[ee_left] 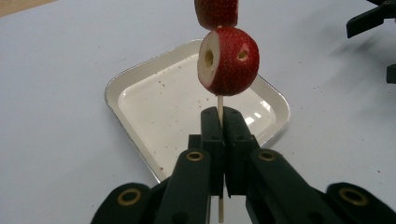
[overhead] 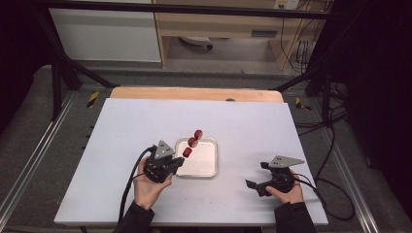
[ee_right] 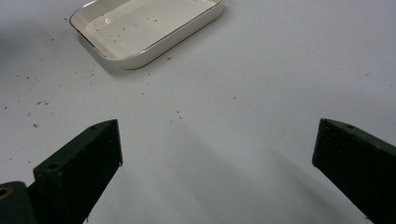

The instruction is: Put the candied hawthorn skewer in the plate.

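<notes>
**Skewer clamped on the left, tray just under its fruit, right jaws wide and idle**

High view: left gripper clenched on a thin skewer, stick running up and away to the right, across the near-left corner of the white tray. Three red fruit pieces strung along it, lowest one over the tray's left rim, topmost past the tray's far edge. Long axis slanted, pointing away from the person toward the table's far side. Right gripper well apart on the right, spread wide, holding nothing, aimed left toward the tray. Left hand clearly the nearer to both skewer and tray. Plenty of bare white table around; near edge close behind both hands.

Left gripper view: jaws pressed together on the skewer, stick standing straight up out of them. Cut fruit piece just above the fingertips, a second one above it at the top edge. Tray below and beyond, bare but for crumbs.

Right gripper view: both jaws far apart, nothing between them, only table. Tray ahead and up to the left, open room all the way across.
</notes>
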Action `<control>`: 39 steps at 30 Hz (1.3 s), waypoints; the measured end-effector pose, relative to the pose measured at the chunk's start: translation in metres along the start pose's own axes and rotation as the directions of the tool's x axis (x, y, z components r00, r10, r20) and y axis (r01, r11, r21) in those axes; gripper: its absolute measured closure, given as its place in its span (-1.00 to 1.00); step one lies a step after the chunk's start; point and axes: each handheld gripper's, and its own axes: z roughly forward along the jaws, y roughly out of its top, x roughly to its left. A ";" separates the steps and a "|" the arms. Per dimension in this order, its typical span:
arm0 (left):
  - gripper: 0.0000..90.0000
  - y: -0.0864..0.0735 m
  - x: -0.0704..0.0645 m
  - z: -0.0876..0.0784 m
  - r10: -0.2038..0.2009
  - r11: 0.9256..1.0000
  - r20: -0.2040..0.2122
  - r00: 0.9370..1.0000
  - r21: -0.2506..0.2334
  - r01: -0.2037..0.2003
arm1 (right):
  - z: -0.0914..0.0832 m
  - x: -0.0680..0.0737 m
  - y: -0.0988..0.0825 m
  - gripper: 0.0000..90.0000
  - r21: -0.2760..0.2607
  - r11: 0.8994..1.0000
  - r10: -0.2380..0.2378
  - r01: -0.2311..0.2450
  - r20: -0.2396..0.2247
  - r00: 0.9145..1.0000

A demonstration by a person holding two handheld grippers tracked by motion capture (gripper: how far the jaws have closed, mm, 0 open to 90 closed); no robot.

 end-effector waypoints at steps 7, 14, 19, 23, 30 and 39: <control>0.96 0.006 0.005 0.009 -0.003 1.000 0.007 1.000 0.029 0.003 | 0.000 0.000 -0.001 -0.96 0.004 1.000 0.001 -0.001 0.004 1.000; 0.96 0.012 0.008 0.020 0.005 0.998 -0.005 1.000 0.070 -0.005 | -0.001 0.000 -0.001 -0.95 0.002 1.000 0.003 -0.003 0.001 1.000; 0.96 0.012 0.009 0.035 0.016 0.994 -0.018 1.000 0.112 -0.013 | -0.001 0.000 -0.002 -0.95 0.001 1.000 0.006 -0.006 -0.005 1.000; 0.96 0.012 0.011 0.047 0.020 0.990 -0.026 0.999 0.140 -0.016 | -0.001 0.000 -0.002 -0.95 0.003 1.000 0.007 -0.007 -0.005 1.000; 0.96 0.008 0.011 0.061 0.032 0.983 -0.044 0.999 0.183 -0.023 | 0.000 0.000 -0.002 -0.95 0.005 1.000 0.008 -0.007 -0.009 1.000; 0.96 0.001 0.006 0.071 0.059 0.972 -0.065 0.996 0.230 -0.043 | 0.001 0.000 -0.003 -0.95 0.011 1.000 0.008 -0.008 -0.008 1.000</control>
